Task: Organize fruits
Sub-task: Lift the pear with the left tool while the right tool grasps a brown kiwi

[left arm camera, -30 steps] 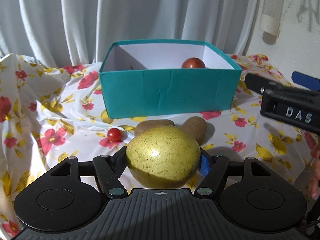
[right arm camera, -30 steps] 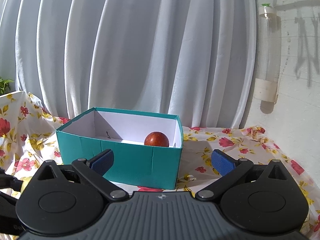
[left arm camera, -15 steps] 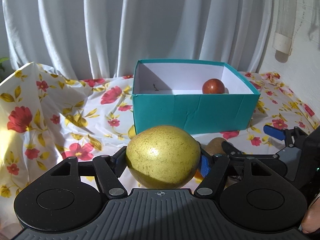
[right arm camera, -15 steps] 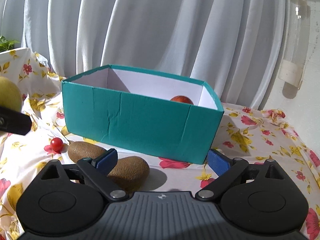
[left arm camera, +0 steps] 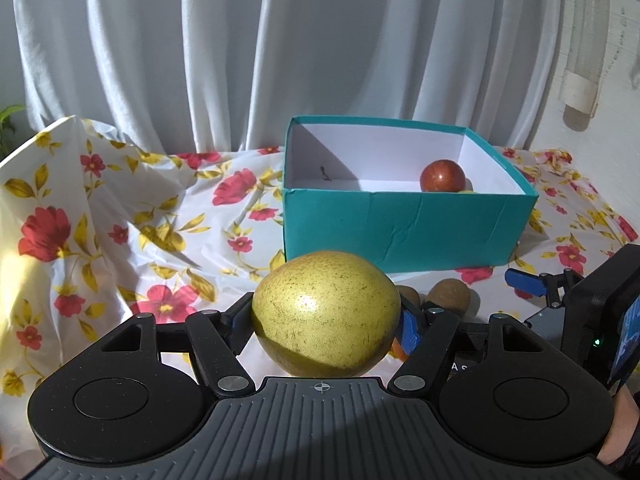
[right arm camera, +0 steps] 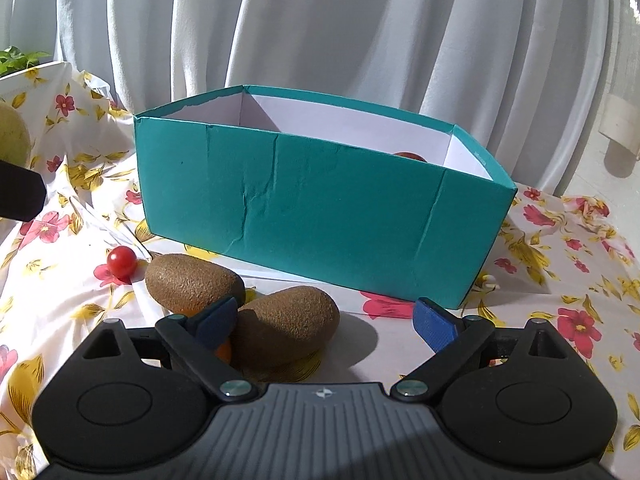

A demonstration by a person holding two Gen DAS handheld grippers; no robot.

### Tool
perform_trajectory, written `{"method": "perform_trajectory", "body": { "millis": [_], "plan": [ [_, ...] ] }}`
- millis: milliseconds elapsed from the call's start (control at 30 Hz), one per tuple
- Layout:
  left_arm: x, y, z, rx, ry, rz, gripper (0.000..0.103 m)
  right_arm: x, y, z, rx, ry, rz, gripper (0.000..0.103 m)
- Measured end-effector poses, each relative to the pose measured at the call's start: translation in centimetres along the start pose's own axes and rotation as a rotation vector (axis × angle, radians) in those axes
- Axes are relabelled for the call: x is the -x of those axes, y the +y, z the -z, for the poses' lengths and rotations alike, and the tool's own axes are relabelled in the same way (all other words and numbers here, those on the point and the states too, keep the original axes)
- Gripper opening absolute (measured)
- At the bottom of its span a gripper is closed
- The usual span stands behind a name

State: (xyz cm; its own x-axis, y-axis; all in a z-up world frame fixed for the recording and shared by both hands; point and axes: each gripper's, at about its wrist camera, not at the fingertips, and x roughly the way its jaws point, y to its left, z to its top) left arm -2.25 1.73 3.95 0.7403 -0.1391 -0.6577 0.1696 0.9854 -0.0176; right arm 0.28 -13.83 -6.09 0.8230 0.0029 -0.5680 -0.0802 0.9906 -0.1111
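My left gripper [left arm camera: 325,322] is shut on a speckled yellow-green pear [left arm camera: 326,304], held above the flowered cloth in front of the teal box [left arm camera: 400,224]. A red fruit [left arm camera: 442,176] lies inside the box at its right end. Two brown kiwis [right arm camera: 192,280] [right arm camera: 288,324] lie on the cloth before the box. My right gripper [right arm camera: 324,316] hangs low over them, open. The nearer kiwi sits partly between its blue pads [right arm camera: 432,322], untouched. A cherry tomato [right arm camera: 122,260] lies left of the kiwis. Something small and orange [right arm camera: 224,350] peeks out under the left finger.
The flowered tablecloth [left arm camera: 120,240] rises in a fold at the left. A white curtain [left arm camera: 280,60] hangs behind the box. At the right is a wall with a clear bottle [left arm camera: 588,40] hanging on it. A hand [left arm camera: 616,436] shows at the lower right edge.
The right gripper has come down from level with the box's rim to just over the kiwis, its jaws a little narrower. The left gripper, still holding the pear, shifted so the box sits further right.
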Motion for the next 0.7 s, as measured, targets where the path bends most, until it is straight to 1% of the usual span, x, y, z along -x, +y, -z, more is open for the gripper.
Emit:
{"method": "perform_trajectory", "body": {
  "millis": [300, 400, 500, 567, 700],
  "plan": [
    [0.0, 0.2, 0.1, 0.014, 0.006, -0.011, 0.074, -1.1, -0.3, -0.6, -0.045, 0.050, -0.040, 0.094],
    [-0.1, 0.2, 0.0, 0.016, 0.006, -0.012, 0.074, -1.4, -0.4, -0.7, -0.062, 0.062, -0.061, 0.091],
    [-0.1, 0.3, 0.0, 0.015, 0.006, -0.012, 0.074, -1.4, -0.4, -0.8, -0.065, 0.065, -0.083, 0.084],
    [-0.1, 0.3, 0.0, 0.015, 0.006, -0.011, 0.074, -1.3, -0.3, -0.8, -0.066, 0.067, -0.099, 0.076],
    [-0.2, 0.3, -0.2, 0.016, 0.005, -0.008, 0.074, -1.4, -0.3, -0.9, -0.074, 0.071, -0.110, 0.075]
  ]
}}
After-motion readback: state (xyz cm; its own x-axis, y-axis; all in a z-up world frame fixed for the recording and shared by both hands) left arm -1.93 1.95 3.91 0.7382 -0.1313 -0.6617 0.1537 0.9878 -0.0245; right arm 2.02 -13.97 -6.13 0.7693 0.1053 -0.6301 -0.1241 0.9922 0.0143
